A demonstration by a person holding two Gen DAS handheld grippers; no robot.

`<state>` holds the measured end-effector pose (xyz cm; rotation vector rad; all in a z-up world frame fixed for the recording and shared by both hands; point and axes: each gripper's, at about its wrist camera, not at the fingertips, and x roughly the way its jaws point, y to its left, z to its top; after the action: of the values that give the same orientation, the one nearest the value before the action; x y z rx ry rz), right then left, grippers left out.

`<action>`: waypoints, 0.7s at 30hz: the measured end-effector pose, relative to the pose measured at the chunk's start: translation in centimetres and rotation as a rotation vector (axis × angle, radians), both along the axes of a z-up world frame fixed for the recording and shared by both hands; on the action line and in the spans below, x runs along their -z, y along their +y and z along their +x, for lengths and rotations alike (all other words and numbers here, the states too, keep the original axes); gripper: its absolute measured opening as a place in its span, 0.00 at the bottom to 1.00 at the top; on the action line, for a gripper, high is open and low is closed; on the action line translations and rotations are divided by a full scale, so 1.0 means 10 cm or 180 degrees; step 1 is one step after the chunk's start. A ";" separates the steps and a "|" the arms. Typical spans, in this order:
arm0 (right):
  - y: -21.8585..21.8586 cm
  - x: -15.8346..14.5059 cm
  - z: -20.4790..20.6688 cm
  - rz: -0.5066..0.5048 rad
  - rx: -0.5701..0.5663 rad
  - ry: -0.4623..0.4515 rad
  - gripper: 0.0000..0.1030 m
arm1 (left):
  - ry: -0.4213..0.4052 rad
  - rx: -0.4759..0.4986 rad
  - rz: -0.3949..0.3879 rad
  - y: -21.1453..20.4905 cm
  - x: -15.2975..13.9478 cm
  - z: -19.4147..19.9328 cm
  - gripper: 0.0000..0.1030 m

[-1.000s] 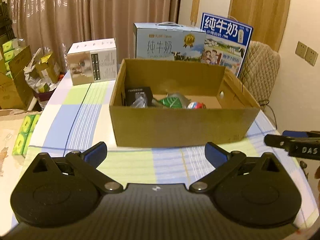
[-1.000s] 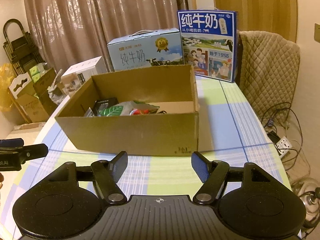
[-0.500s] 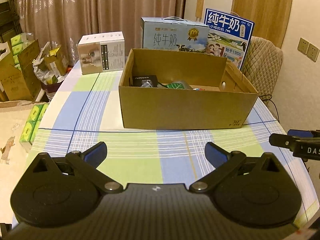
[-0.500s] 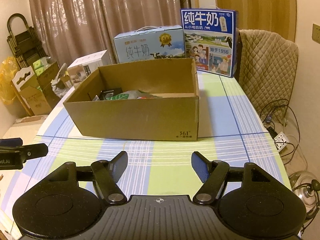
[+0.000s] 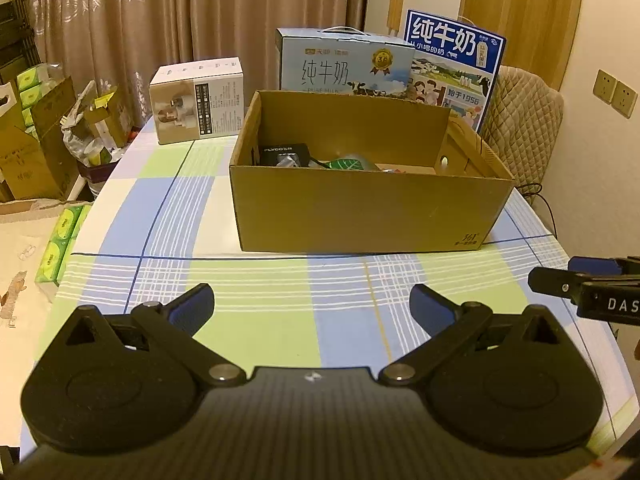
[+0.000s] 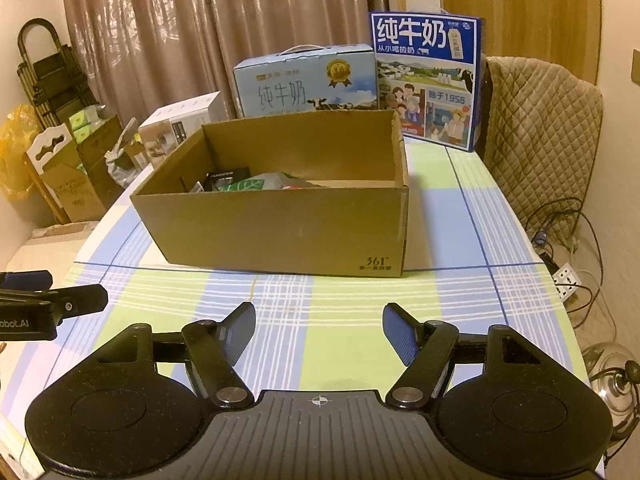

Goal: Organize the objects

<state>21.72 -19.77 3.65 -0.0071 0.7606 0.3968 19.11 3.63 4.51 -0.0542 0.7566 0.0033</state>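
- The cardboard box sits mid-table on the checked tablecloth, open-topped so items drop in; a black case and a green packet lie inside.
- The left gripper and the right gripper hover short of it, jaws apart and empty, probably finished.

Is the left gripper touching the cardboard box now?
Apart. The left wrist view shows bare tablecloth between the open left gripper and the cardboard box.

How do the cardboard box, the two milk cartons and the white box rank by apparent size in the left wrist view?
1. Cardboard box, by far the largest, also nearest.
2. Light blue milk carton and dark blue milk carton: both partly hidden behind it, so unranked.
3. White box, smallest.
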 end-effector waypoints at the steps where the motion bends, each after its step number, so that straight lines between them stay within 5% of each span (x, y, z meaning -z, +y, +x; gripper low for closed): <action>1: 0.00 0.00 0.00 -0.0001 -0.0005 -0.0002 0.66 | 0.0006 -0.0001 0.0006 0.00 0.00 0.00 0.99; 21: 0.04 0.00 -0.01 -0.0009 -0.0025 0.0007 0.66 | 0.0020 0.0008 0.0025 -0.05 0.04 0.00 0.99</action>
<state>21.62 -19.34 3.64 -0.0124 0.7634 0.4033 19.12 3.14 4.12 -0.0459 0.7628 0.0041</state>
